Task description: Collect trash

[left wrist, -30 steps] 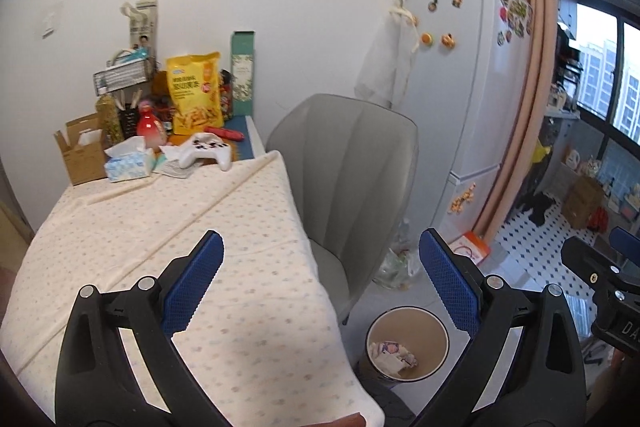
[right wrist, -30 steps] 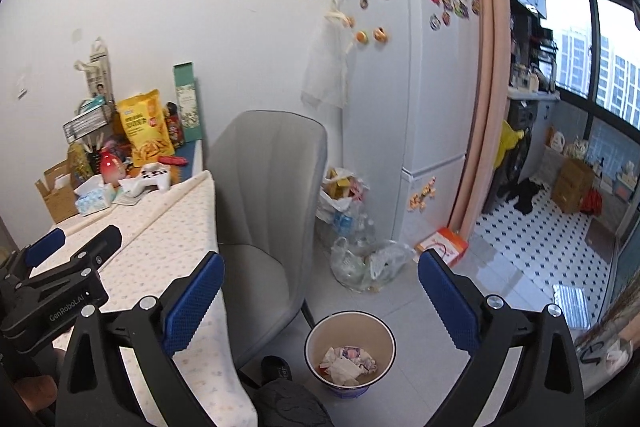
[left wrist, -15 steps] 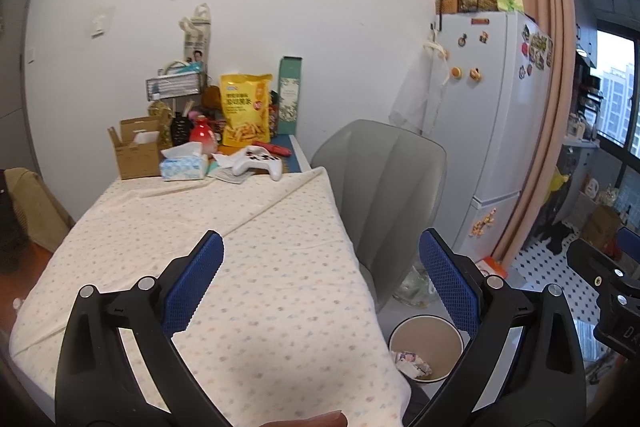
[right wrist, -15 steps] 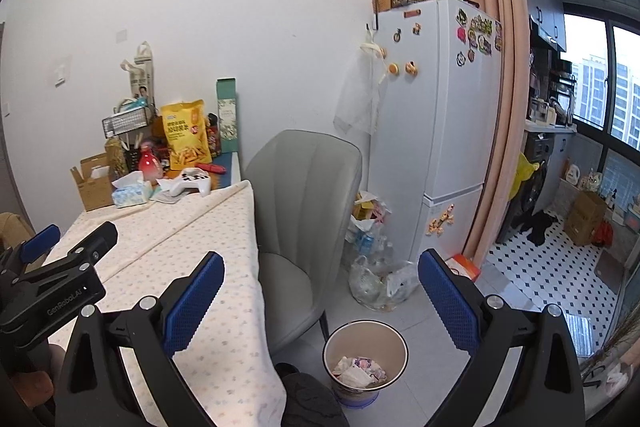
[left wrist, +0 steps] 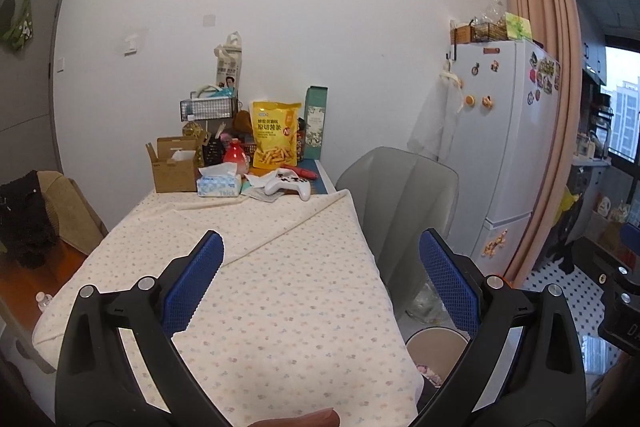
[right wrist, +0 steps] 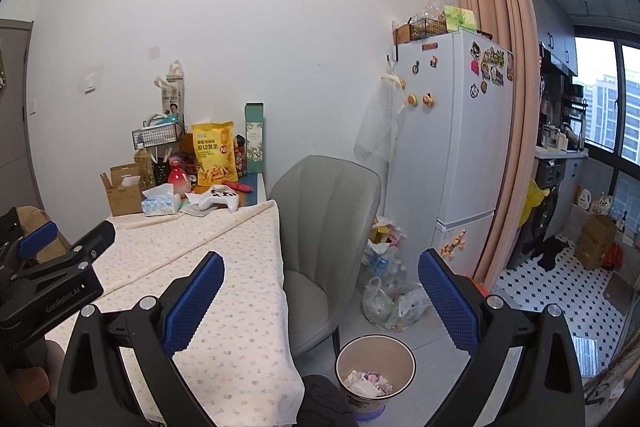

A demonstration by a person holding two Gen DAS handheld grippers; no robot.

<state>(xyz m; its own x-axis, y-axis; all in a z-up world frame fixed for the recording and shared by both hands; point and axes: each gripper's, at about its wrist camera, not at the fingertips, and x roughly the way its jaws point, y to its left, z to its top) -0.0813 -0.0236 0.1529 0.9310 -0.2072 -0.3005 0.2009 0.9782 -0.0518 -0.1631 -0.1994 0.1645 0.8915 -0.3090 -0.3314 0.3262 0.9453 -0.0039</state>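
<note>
both views were lifted from the floor toward the bench (left wrist: 280, 291); each hand-held gripper, left (left wrist: 320, 279) and right (right wrist: 320, 287), was held wide and empty, trash left in the bin (right wrist: 375, 375) below.

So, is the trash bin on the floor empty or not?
Not empty. The right wrist view shows crumpled wrappers at the bottom of the trash bin; it is far from full.
</note>
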